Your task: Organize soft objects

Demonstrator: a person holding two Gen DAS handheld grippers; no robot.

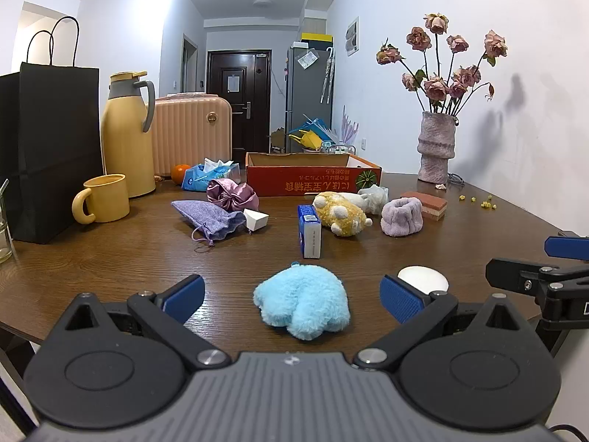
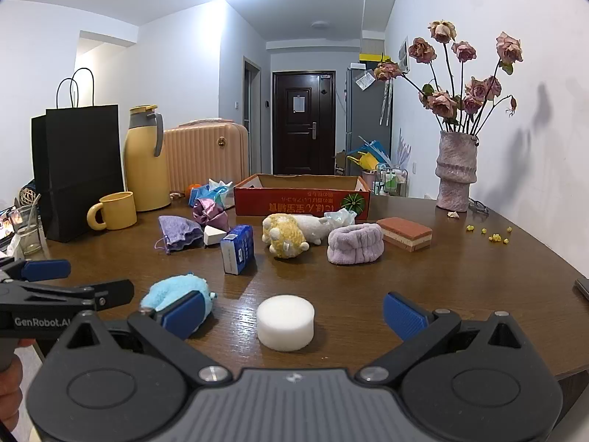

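Left gripper: jaws spread wide, nothing held; the blue plush toy lies on the table between the 2 blue pads, touching neither.
Right gripper: jaws spread wide, nothing held; the white foam puck stands on the table between the pads, clear of both.
Cross-view: in the right wrist view the left gripper shows at the left edge, just beside the blue plush toy; in the left wrist view the right gripper shows at the right edge, near the white foam puck.
Table: dark wood grain, carrying all items listed.
Blue box: upright, near the table centre, behind the blue plush toy.
Yellow plush: lying just right of the blue box, against a white plush behind it.
Lilac fleece band: right of the yellow plush, just in front of the layered sponge block.
Purple drawstring pouch: left of centre, lying flat, with a white wedge sponge at its right end.
Satin pink bundle: behind the pouch.
Red cardboard tray: at the far side of the table, open top; contents cannot be seen.
Left rear: yellow mug, yellow thermos jug, black paper bag.
Right rear: vase of dried roses by the wall.
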